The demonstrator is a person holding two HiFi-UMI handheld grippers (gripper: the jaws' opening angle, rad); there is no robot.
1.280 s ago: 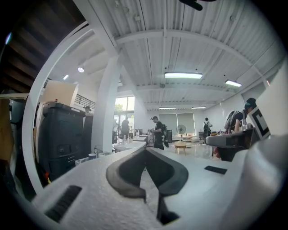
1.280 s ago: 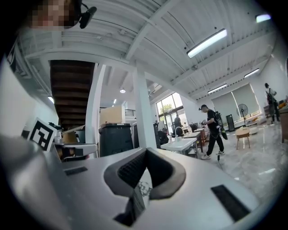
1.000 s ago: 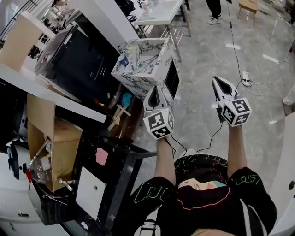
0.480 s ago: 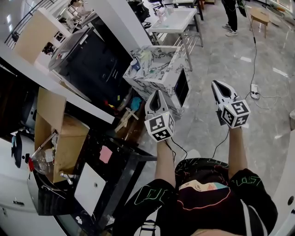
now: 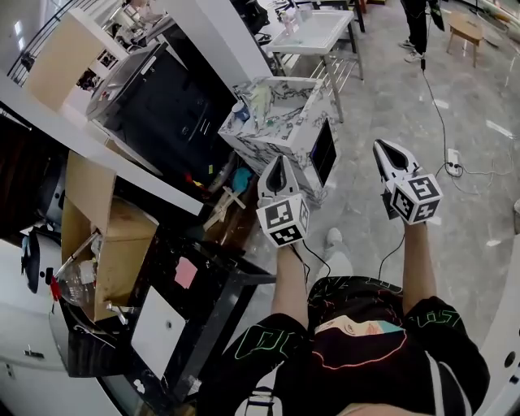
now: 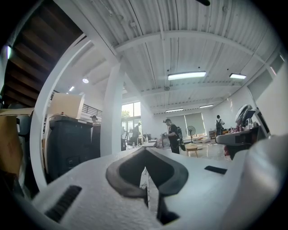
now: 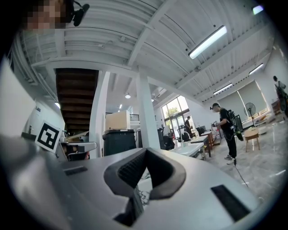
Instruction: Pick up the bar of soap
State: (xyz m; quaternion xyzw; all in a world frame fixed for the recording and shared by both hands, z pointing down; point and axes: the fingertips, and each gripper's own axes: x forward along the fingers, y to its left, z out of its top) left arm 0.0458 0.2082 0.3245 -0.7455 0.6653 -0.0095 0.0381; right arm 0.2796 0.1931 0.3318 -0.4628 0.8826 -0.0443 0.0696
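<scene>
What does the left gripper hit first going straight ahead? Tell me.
Probably the marble cabinet: the left gripper points at it, and nothing shows between them. Depth and height are unclear.

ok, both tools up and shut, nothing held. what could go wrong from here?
1. No soap shows in any view, so the target may be misjudged.
2. The left tool and right tool are shut; arriving so could knock the soap, not grip it.
3. A cable trails across the floor ahead: possible trip.

Standing person [image 5: 416, 24] — upper body beyond the top edge
</scene>
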